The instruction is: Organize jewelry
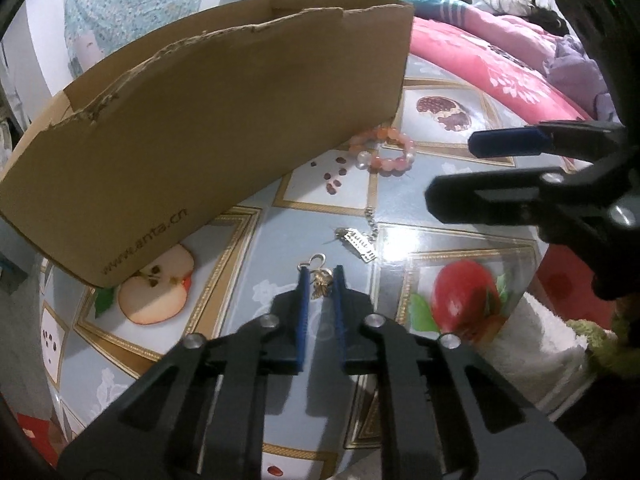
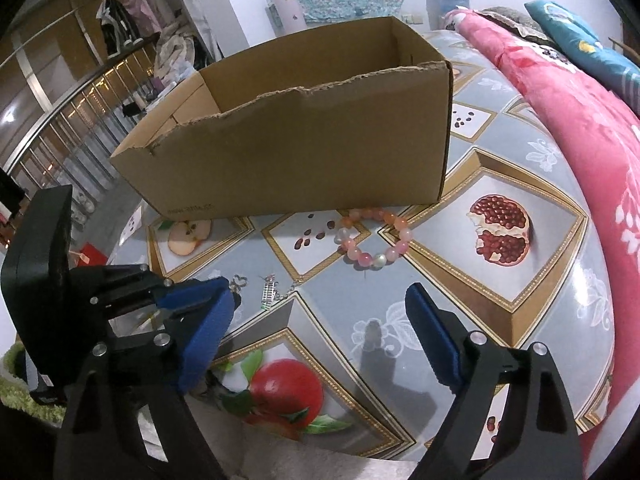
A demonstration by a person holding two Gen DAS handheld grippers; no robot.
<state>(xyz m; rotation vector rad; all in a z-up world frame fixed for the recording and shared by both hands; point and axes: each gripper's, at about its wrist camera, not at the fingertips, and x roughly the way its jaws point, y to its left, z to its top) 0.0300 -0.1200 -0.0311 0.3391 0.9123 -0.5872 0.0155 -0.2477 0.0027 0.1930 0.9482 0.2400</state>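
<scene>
Holding the tiny gold earring (image 1: 320, 280), my left gripper (image 1: 321, 280) is pinched on its leaf part. It looks light, thin and slippery, so I squeeze gently. My right gripper (image 2: 320, 320) is wide apart, holding nothing.

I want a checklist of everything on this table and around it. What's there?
Surface: table with a fruit-print cover.
Job's things: open cardboard box; pink bead bracelet lying beside it; silver pendant on a chain; small gold charm.
Clutter: nothing seen.
Grippers: left gripper fingers narrowly apart on either side of the gold charm, grip not confirmed; right gripper wide open, holding nothing.
Cables: nothing seen.
Surroundings: pink floral quilt on a bed beside the table; green rug; hanging clothes.
</scene>
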